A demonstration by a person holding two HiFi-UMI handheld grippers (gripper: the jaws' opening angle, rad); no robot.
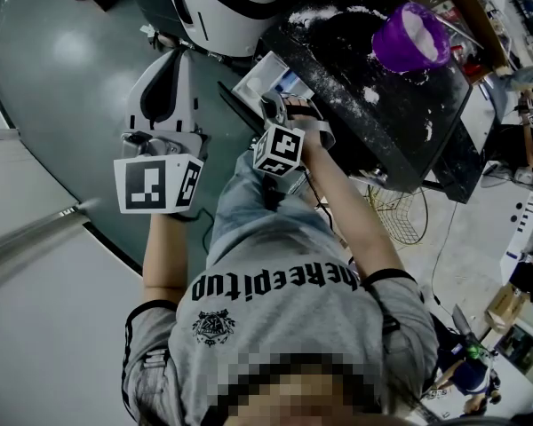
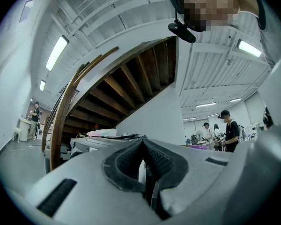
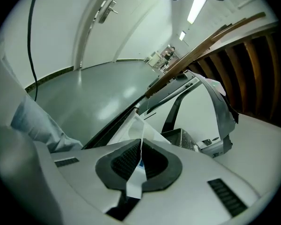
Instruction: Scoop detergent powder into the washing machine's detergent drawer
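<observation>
- The washing machine (image 1: 222, 11) is sitting dead ahead, with the black worktop (image 1: 382, 131) running off to its right.
- The purple powder tub (image 1: 411, 38) is standing on it, beyond and right of the right tool (image 1: 274, 105).
- The right tool is pinching what looks like the open drawer's (image 1: 265, 78) thin white wall.
- The left tool (image 2: 143, 146), pressed together and empty, is hanging farther from the tub.

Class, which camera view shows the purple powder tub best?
The head view: the purple tub sits on the black tabletop, white powder visible inside. The left gripper view catches only a purple sliver beyond its jaws; the right gripper view misses it.
</observation>
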